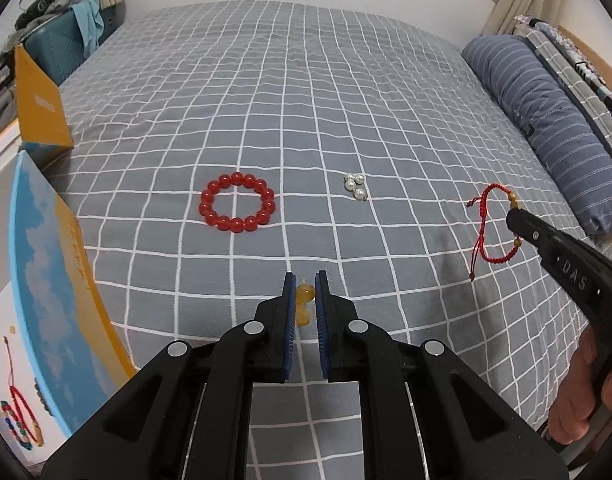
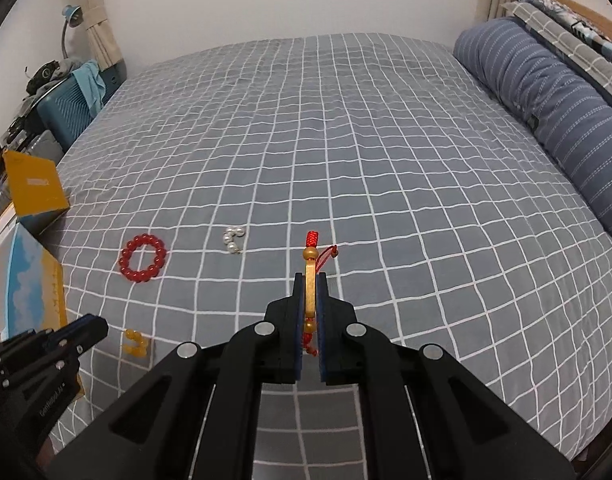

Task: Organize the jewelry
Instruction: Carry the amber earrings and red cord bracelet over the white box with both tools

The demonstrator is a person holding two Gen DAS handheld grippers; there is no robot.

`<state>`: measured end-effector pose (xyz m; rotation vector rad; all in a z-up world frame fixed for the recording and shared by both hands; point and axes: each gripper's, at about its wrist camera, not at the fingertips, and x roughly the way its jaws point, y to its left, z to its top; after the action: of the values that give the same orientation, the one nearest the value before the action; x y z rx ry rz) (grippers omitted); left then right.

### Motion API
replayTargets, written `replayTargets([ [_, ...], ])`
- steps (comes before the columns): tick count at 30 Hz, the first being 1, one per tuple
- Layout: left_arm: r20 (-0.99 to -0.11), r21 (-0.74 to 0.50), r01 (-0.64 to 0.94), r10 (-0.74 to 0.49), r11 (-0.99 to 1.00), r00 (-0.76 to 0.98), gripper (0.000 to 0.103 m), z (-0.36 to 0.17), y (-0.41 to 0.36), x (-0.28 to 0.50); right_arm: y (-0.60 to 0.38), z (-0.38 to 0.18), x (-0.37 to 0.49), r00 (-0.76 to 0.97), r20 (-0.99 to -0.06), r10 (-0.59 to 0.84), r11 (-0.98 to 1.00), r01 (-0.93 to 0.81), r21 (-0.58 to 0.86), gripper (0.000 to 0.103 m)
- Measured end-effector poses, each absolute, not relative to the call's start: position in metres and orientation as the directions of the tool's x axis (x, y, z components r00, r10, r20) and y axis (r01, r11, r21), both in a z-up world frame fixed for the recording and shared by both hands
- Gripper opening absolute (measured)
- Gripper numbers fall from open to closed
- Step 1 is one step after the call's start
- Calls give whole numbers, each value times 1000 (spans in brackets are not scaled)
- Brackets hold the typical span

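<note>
The grid-patterned bed [image 1: 346, 100] fills both frames. At centre bottom, the right tongs [image 2: 310, 284] are clamped on the red cord bracelet [image 2: 311, 256]. The left tongs [image 1: 305, 284] stand slightly apart around amber beads [image 1: 305, 300]. The red bead bracelet [image 1: 237, 208] lies centre-left, the pearls [image 1: 355, 186] just right of it.

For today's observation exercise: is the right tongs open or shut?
Shut: the right tongs clamp the gold bar of the red cord bracelet, pads pressed against both sides.

Left gripper [image 1: 305, 292], bottom centre, brackets amber beads [image 1: 305, 300] on the checked bedspread [image 1: 346, 92]; red bead bracelet [image 1: 237, 202] mid-frame, pearls [image 1: 355, 186] to its right, right gripper [image 1: 518, 214] pinching red cord bracelet [image 1: 491, 227] at right edge
</note>
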<state>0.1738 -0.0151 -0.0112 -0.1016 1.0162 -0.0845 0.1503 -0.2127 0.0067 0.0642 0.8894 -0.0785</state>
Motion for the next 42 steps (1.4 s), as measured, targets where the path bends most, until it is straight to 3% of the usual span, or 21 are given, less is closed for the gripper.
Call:
replayTargets([
  [32,-769,-130,-143,-9,981,640,9,81,106,100,-74,62,126,685,-720,112,985,-171,-9,5],
  [42,-758,-120,-295,104,948,644,9,98,177,65,12,87,120,680,-695,234,946,-324,1,5],
])
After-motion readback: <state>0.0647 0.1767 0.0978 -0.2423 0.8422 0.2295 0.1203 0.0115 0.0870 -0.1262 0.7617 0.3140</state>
